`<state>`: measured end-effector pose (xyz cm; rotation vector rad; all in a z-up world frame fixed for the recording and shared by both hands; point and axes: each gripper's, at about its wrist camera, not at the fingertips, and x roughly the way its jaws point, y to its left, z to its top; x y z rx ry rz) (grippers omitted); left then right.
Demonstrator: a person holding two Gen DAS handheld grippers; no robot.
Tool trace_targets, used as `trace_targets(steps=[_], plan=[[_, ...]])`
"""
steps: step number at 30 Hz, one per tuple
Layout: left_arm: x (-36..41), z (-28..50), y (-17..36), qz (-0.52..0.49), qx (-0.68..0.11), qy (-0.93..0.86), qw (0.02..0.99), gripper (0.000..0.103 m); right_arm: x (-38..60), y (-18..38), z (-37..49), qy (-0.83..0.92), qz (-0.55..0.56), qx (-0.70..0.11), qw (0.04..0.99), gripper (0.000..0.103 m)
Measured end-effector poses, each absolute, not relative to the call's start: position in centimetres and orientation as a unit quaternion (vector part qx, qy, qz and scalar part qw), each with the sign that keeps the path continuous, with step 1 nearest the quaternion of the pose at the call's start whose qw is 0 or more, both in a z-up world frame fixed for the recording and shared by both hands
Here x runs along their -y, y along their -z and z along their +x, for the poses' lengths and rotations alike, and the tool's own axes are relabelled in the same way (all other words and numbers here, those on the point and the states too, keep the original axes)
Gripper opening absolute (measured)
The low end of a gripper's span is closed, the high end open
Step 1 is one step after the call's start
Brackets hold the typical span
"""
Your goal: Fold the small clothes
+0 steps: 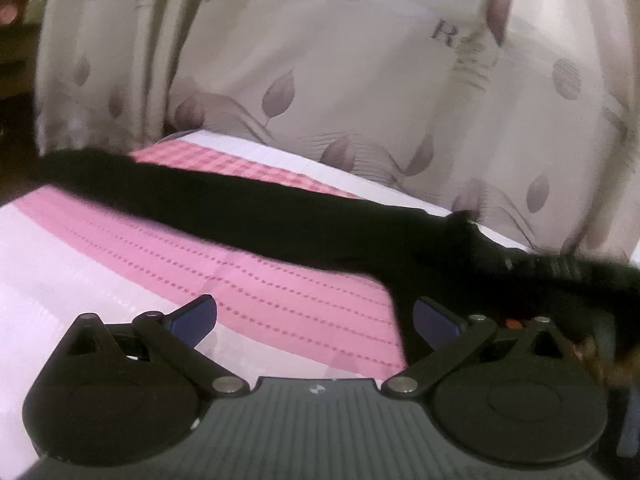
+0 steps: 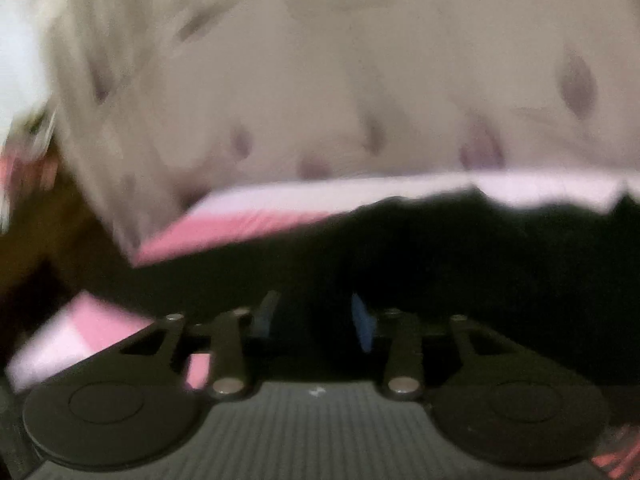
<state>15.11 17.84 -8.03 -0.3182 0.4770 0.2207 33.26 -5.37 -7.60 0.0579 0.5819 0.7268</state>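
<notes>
On the pink bedsheet (image 1: 280, 280) both grippers look set to grab the black garment (image 1: 280, 216): left gripper (image 1: 314, 320) spread wide and empty, right gripper (image 2: 314, 316) part-open over it, needs closing.

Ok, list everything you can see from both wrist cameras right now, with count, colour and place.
Garment: one, black, stretched across the bed in a long band; fills the area ahead of the right gripper in the right wrist view.
Bedsheet: one, pink and white with dotted stripes and a checked patch, under the garment.
Curtain: one, beige with purple leaf print, hanging behind the bed.
Clutter: blurred, far upper left corner, cannot identify.
Left gripper: one, black with blue fingers, spread wide over the sheet, holding nothing.
Right gripper: one, black with blue fingers, apart, over the garment; blur hides whether cloth lies between them.
</notes>
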Motion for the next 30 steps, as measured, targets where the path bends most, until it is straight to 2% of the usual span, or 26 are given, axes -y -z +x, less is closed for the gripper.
trace_targets(steps=[2, 7, 12, 20, 23, 27, 30], plan=[[-18.2, 15.2, 8.1, -0.164, -0.238, -0.112, 0.951, 0.103, 5.8, 7.4, 31.7, -0.363, 0.007, -0.276, 0.890, 0.053], [-18.7, 15.3, 8.2, -0.178, -0.248, -0.113, 0.945, 0.103, 9.5, 6.8, 28.6, -0.385, 0.039, -0.280, 0.879, 0.054], [-21.6, 15.0, 8.0, -0.217, -0.266, -0.121, 0.932, 0.103, 10.8, 6.7, 26.0, -0.359, -0.006, -0.279, 0.891, 0.055], [-33.9, 11.6, 6.9, -0.340, -0.242, -0.197, 0.887, 0.100, 11.9, 8.7, 25.2, -0.342, -0.007, -0.301, 0.890, 0.056], [-38.4, 12.2, 6.3, -0.344, -0.257, -0.210, 0.879, 0.097, 11.6, 9.3, 25.3, -0.341, -0.013, -0.312, 0.887, 0.056], [-44.1, 13.5, 6.5, -0.386, -0.251, -0.239, 0.855, 0.097, 11.8, 9.4, 25.2, -0.336, -0.009, -0.311, 0.889, 0.062], [-47.5, 15.1, 7.3, -0.418, -0.258, -0.245, 0.836, 0.098, 12.2, 9.5, 25.4, -0.330, 0.001, -0.315, 0.890, 0.062]])
